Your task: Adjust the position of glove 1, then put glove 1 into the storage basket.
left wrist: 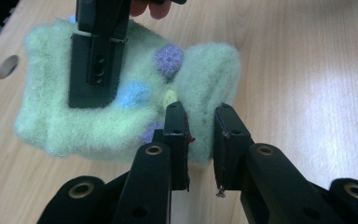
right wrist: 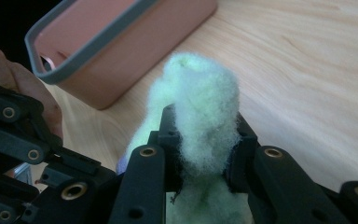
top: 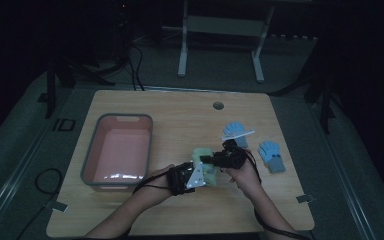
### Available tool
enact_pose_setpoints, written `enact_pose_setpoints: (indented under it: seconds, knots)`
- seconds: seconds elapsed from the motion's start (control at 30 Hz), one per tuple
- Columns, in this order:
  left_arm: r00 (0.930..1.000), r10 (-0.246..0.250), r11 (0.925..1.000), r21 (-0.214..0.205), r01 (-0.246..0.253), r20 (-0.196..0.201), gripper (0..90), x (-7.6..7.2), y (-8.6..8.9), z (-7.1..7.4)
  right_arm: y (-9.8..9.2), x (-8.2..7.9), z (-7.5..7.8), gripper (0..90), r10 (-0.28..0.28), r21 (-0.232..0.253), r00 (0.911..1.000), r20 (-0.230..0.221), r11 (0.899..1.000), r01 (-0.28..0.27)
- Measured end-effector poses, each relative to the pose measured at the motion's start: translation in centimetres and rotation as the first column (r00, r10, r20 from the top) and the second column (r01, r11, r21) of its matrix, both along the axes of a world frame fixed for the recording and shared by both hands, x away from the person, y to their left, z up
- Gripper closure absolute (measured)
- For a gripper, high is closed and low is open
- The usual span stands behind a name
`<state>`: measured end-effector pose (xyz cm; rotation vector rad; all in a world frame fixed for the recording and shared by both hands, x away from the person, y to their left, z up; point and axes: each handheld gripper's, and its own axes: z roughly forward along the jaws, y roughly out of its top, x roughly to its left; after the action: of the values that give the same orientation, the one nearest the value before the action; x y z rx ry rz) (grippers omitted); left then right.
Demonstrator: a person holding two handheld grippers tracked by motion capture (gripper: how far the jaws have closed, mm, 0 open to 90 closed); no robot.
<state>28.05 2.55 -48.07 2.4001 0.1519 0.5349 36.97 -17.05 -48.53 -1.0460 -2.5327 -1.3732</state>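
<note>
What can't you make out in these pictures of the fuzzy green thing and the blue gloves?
- Green fuzzy thing: what kind of item it is; high view too dark, the gripper views cover part of it with jaws.
- Blue gloves: details too small and dim in the high view.
- Pink bin: cut off by the right gripper view's edge.

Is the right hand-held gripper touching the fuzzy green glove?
Touching. In the right gripper view, the right hand-held gripper has both jaws pressed on a bunched fold of the green glove, with fuzz squeezed between them.
</note>
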Motion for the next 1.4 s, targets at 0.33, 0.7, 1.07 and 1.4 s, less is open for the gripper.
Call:
enact_pose_setpoints:
  seconds: [0.33, 0.7, 1.07, 1.4]
  knots:
    - [0.9988, 0.046, 0.9989, -0.005, -0.046, 0.019, 78.0, 0.1, 2.7, 1.3, 3.3, 0.5, 2.1, 73.3, 0.037, -0.014, 0.9988, 0.033, 0.999, -0.037]
    - [0.9951, 0.093, 0.9955, 0.013, -0.094, 0.033, 78.1, -0.3, 6.0, 2.2, 7.3, 1.0, 3.3, 73.4, 0.088, -0.015, 0.9952, 0.043, 0.996, -0.087]
    - [0.9820, 0.179, 0.9829, 0.035, -0.181, 0.062, 78.1, -0.6, 11.6, 4.2, 13.6, 2.0, 5.4, 73.3, 0.153, 0.006, 0.9862, 0.064, 0.988, -0.154]
    - [0.9671, 0.248, 0.9664, 0.055, -0.251, 0.057, 78.3, -1.2, 15.9, 4.1, 19.1, 2.3, 5.6, 73.3, 0.213, 0.002, 0.9751, 0.061, 0.977, -0.214]
